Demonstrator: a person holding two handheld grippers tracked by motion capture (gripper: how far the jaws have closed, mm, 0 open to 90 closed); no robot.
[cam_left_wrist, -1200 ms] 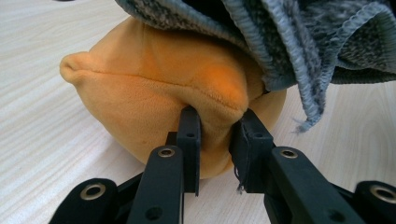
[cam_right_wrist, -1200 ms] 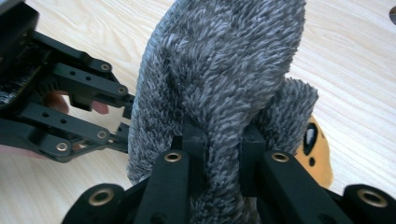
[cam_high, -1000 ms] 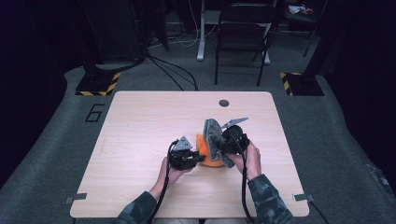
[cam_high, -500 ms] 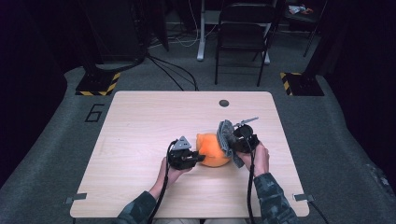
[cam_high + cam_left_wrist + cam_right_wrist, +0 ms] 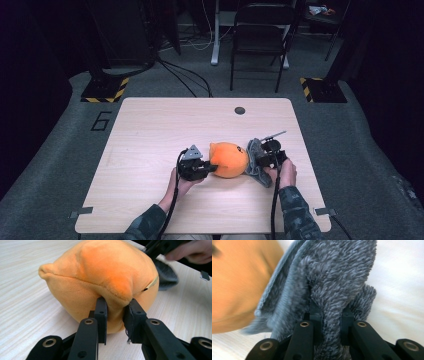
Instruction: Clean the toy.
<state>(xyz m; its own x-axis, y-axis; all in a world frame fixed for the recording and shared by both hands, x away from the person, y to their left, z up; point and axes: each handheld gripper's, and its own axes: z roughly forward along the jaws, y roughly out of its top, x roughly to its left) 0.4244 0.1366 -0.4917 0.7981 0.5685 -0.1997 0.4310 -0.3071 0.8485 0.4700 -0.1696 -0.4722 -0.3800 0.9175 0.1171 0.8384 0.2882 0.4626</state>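
Orange plush, rounded and soft, makes up the stuffed toy (image 5: 229,159) that lies on the pale wood-grain tabletop (image 5: 150,130), a little toward the near edge and right of the middle. Nearest the person, the left gripper (image 5: 212,167) comes in from the toy's left side; in the left gripper view its two black jaws pinch a fold of the orange fabric (image 5: 117,305) low on the toy's body, so it is clamped on the toy and pins it to the wood. Beside it, toward the right edge, the right gripper (image 5: 260,161) has its jaws closed on a fuzzy grey cloth (image 5: 254,162); the right gripper view has the grey pile bunched tightly between the pads (image 5: 330,315), with the orange toy just beside the cloth. In the high view the cloth lies against the toy's right end.

The step in hand looks like wiping the toy with the cloth while the other gripper steadies it. The next move probably calls for dragging the cloth across the plush with light pressure while the left grip holds firm, since the soft body could roll or deform.

Farther off, a small dark round hole (image 5: 240,110) sits near the tabletop's far edge, and beyond it stands a black folding chair (image 5: 260,35).
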